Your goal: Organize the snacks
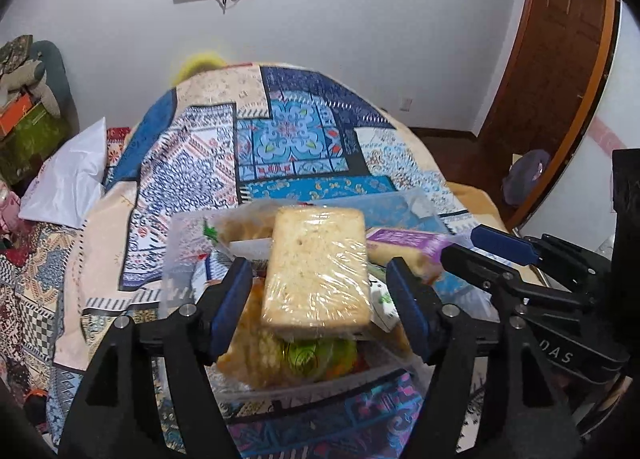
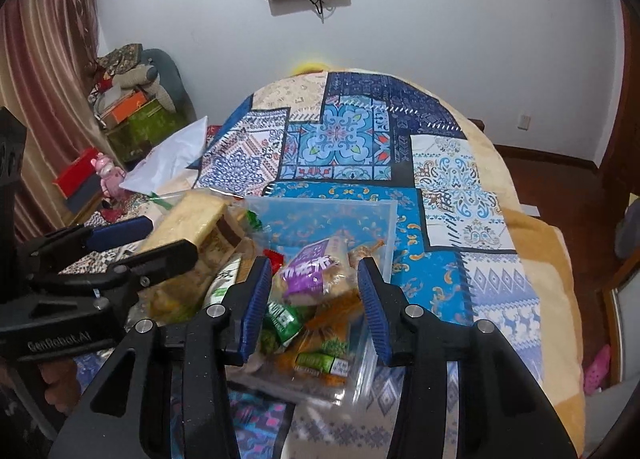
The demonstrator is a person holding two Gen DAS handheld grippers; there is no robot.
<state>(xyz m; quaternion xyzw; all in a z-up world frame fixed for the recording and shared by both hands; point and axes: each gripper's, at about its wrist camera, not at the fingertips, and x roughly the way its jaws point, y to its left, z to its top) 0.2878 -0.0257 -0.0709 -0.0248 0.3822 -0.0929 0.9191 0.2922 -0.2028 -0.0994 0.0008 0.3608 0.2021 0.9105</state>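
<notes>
A cling-wrapped slab of pale cake (image 1: 316, 271) lies on the heap of snacks in a clear plastic container (image 1: 400, 199). My left gripper (image 1: 318, 265) straddles it, open, with a gap between each blue pad and the wrap. From the right wrist view the same cake (image 2: 192, 219) sits just past the left gripper (image 2: 174, 237). A purple-wrapped cake roll (image 2: 304, 275) spans the gap between the pad tips of my right gripper (image 2: 313, 265), which is shut on it above the container (image 2: 384, 219). In the left wrist view that roll (image 1: 400, 241) reaches to the right gripper (image 1: 458, 243).
Green and orange snack packs (image 2: 286, 323) fill the container's near half. It rests on a bed with a blue patchwork spread (image 1: 300, 139). A white bag (image 1: 68, 179) and stacked boxes (image 1: 28, 127) lie left; a wooden door (image 1: 560, 59) stands right.
</notes>
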